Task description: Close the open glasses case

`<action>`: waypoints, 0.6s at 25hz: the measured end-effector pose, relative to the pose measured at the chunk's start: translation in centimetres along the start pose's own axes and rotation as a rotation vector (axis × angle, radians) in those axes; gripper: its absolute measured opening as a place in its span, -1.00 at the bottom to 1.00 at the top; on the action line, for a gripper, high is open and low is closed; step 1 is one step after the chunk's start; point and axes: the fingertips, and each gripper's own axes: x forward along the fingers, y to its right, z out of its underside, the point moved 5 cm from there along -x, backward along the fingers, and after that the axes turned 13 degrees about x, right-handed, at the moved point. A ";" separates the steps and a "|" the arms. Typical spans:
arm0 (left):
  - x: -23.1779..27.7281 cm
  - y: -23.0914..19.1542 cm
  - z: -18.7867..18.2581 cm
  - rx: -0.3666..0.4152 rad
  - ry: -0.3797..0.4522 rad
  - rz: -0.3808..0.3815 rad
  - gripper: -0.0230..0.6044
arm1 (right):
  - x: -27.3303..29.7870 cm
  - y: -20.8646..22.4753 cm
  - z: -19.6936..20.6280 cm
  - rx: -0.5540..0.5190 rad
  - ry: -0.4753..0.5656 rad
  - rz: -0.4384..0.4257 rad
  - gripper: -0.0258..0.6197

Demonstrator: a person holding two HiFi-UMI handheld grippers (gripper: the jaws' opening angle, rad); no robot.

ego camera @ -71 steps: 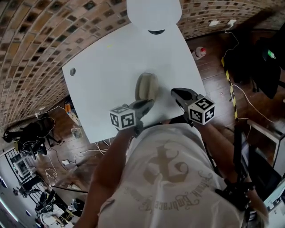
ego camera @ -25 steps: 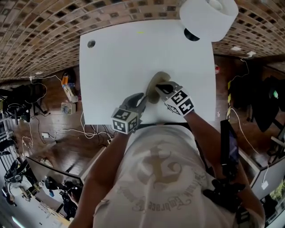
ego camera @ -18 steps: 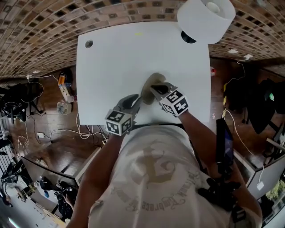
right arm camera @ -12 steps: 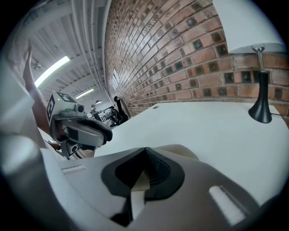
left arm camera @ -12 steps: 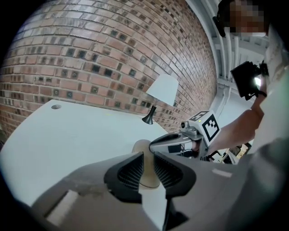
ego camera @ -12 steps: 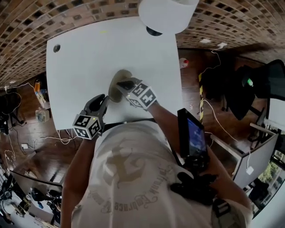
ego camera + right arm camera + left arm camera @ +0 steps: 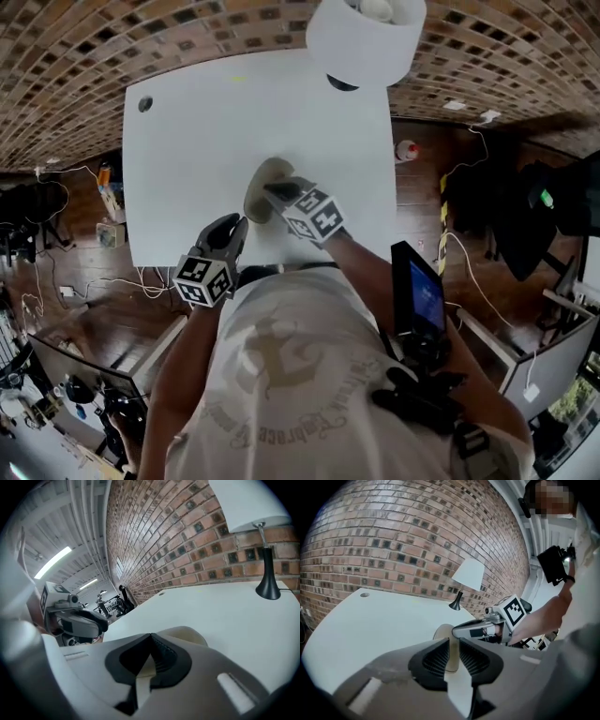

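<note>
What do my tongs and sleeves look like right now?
The left tongs and right tongs are grey with black ribbed pads, each bearing a white cube with black square markers. Short-sleeved white printed T-shirt. Left jaws have just been closing, nothing between them.

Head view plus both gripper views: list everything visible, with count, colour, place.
table: 1, white, against the wall
table hole: 1, dark, far left corner of the table
lamp: 1, white shade with black base, far edge of the table
glasses case: 1, beige, on the table towards its near edge
brick wall: 1, brown, behind the table
floor: wooden, dark brown, either side of the table
device: 1, dark with a lit screen, by the person's right arm
left gripper: 1, grey; jaws narrowly apart after just closing, nothing between them; near the table's near edge
right gripper: 1, grey; jaw tips together, over the case
shirt: 1, white, printed
</note>
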 end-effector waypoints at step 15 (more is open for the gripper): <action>-2.2 5.0 1.4 -0.079 0.113 -0.047 -0.74 | -3.6 0.4 -0.5 0.054 0.107 -0.074 -0.90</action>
